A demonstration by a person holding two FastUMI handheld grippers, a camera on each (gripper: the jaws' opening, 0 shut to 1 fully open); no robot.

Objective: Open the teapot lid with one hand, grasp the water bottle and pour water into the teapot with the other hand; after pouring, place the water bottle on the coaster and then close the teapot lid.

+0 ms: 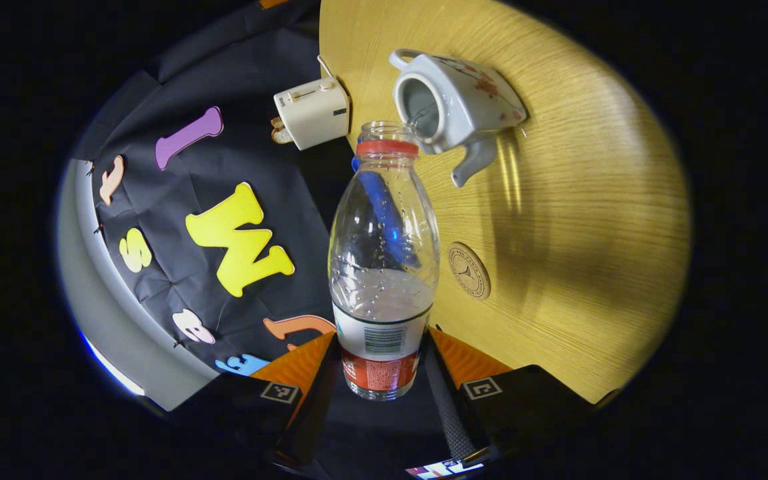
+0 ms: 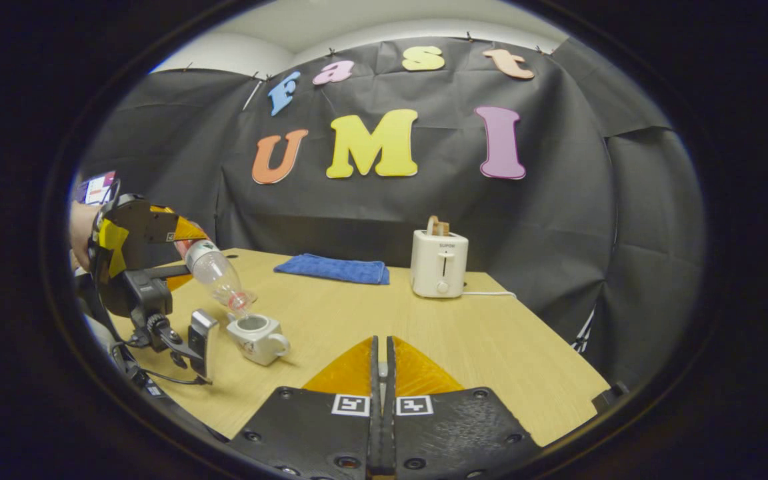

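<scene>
Light wood table (image 2: 491,347) against black cloth wall (image 2: 557,220); toaster (image 2: 440,263) and blue towel (image 2: 333,269) at back. Left gripper (image 1: 382,363) clamped on water bottle (image 1: 384,253), tipped over open teapot (image 1: 454,100). Right gripper (image 2: 381,363) pressed together.

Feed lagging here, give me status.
Left gripper shut on water bottle, tipped, pouring into open teapot. Right gripper shut. Coaster free.

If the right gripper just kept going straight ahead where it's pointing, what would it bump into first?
Probably the white toaster, which stands slightly right of straight ahead at the far edge of the wooden table. The right gripper has shut fingers, and bare tabletop lies between. Depth is hard to judge, so it might pass beside it and reach the black cloth wall.
</scene>
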